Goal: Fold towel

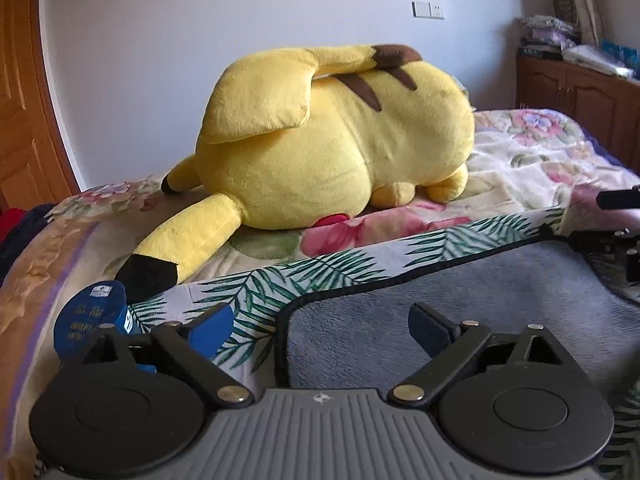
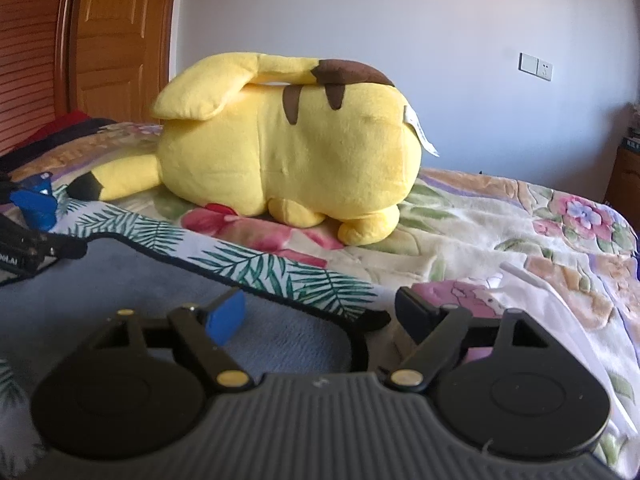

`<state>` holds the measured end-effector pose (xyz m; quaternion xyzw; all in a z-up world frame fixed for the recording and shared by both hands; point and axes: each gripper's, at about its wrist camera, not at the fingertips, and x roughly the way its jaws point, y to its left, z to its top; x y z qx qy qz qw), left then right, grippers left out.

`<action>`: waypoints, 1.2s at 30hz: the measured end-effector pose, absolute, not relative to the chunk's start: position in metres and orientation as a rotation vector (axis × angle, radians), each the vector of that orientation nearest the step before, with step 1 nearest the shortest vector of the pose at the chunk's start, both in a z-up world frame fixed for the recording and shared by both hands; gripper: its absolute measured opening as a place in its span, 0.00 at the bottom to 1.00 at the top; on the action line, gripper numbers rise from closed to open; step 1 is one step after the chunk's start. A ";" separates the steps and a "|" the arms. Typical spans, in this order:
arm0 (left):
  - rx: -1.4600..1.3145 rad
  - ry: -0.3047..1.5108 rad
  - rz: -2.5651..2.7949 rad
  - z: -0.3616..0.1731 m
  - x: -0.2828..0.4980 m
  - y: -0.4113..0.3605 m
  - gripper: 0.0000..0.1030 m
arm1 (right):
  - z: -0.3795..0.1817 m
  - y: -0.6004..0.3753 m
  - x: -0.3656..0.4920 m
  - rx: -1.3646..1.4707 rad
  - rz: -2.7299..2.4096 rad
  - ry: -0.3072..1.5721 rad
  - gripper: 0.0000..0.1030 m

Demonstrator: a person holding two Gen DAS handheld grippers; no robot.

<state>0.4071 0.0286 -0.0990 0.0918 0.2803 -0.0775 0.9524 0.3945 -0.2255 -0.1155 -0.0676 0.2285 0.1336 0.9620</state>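
Observation:
The towel lies flat on the bed, grey side up with a black hem, its palm-leaf printed side showing along the far edge. It also shows in the right wrist view. My left gripper is open, low over the towel's near left corner, jaws on either side of the hem. My right gripper is open over the towel's near right corner. The right gripper shows at the right edge of the left wrist view; the left gripper shows at the left edge of the right wrist view.
A large yellow plush toy lies on the floral blanket just beyond the towel. A blue paper tag sits by the left gripper. A wooden cabinet stands at the back right, a wooden door on the left.

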 end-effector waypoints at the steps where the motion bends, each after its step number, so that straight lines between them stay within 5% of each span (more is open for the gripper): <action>1: 0.186 0.573 -0.165 -0.096 0.403 0.027 0.94 | -0.113 -0.226 0.391 -0.129 0.269 0.468 0.83; 6: 0.166 0.565 -0.178 -0.077 0.382 0.021 0.98 | -0.095 -0.231 0.369 -0.105 0.251 0.481 1.00; 36: 0.141 0.524 -0.154 0.024 0.231 0.004 1.00 | 0.002 -0.243 0.240 -0.060 0.233 0.440 1.00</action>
